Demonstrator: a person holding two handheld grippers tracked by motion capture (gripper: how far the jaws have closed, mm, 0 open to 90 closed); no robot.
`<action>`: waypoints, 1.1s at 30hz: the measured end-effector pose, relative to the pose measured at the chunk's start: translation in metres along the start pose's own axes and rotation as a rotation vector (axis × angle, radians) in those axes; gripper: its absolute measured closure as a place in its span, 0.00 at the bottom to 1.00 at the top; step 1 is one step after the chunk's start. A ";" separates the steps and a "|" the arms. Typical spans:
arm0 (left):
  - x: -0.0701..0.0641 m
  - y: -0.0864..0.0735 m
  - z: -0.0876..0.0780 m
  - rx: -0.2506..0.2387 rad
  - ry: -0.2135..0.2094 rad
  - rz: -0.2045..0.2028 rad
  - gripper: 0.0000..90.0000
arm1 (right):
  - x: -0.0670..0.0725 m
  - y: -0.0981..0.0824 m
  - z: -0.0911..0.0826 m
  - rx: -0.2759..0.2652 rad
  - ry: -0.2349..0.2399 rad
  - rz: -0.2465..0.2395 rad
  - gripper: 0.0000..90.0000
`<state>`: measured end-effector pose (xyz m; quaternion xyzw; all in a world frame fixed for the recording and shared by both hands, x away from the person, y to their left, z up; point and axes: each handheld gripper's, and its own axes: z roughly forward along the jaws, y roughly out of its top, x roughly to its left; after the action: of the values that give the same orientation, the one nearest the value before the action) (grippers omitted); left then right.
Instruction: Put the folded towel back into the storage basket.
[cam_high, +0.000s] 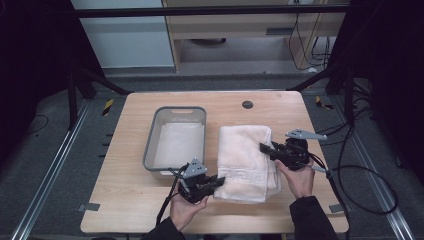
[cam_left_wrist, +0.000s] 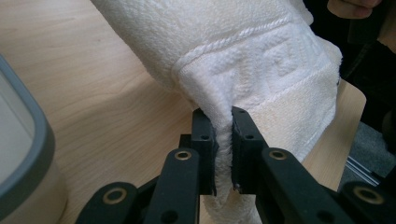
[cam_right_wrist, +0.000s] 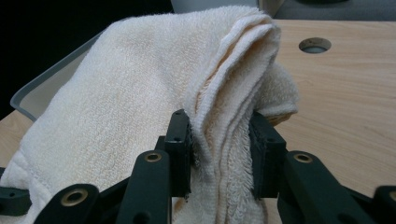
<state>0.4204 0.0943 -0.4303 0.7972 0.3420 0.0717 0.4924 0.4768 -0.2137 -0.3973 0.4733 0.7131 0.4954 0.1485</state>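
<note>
Towel: one folded white towel (cam_high: 247, 162), lying right of the tabletop's middle, its long side running from the near edge toward the far edge; its near end reaches close to the near edge.
Layers: several folded plies show at the towel's edge in the right gripper view, though I cannot count them with any certainty.
Grippers: two, one in each hand.
Left gripper: the left gripper (cam_high: 218, 182) is clamped on the towel's near left corner; in the left gripper view the jaws pinch a thin fold of cloth between them.
Right gripper: the right gripper (cam_high: 266, 149) is clamped on the towel's right edge, about midway along it; in the right gripper view the jaws squeeze a thick bundle of plies.
Bin: one grey plastic bin (cam_high: 150, 150), just left of the towel, nearer the tabletop's left half, pale inside.
Hole: one round cable hole (cam_high: 247, 104), near the far edge of the tabletop, beyond the towel.
Table: one wooden table (cam_high: 125, 200), with rounded corners.
Hands: two, entering from the near edge.
</note>
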 end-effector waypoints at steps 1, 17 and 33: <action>0.000 0.001 -0.001 -0.004 0.003 0.003 0.91 | 0.001 0.001 0.000 -0.006 -0.002 -0.008 0.73; 0.004 0.017 -0.024 -0.062 0.035 0.020 0.91 | 0.015 0.022 -0.003 -0.070 0.011 -0.031 0.73; 0.016 0.034 -0.054 -0.133 0.083 0.012 0.91 | 0.039 0.055 0.007 -0.118 0.018 -0.064 0.73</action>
<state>0.4245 0.1348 -0.3780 0.7612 0.3517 0.1300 0.5291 0.4909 -0.1746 -0.3439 0.4362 0.6988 0.5357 0.1858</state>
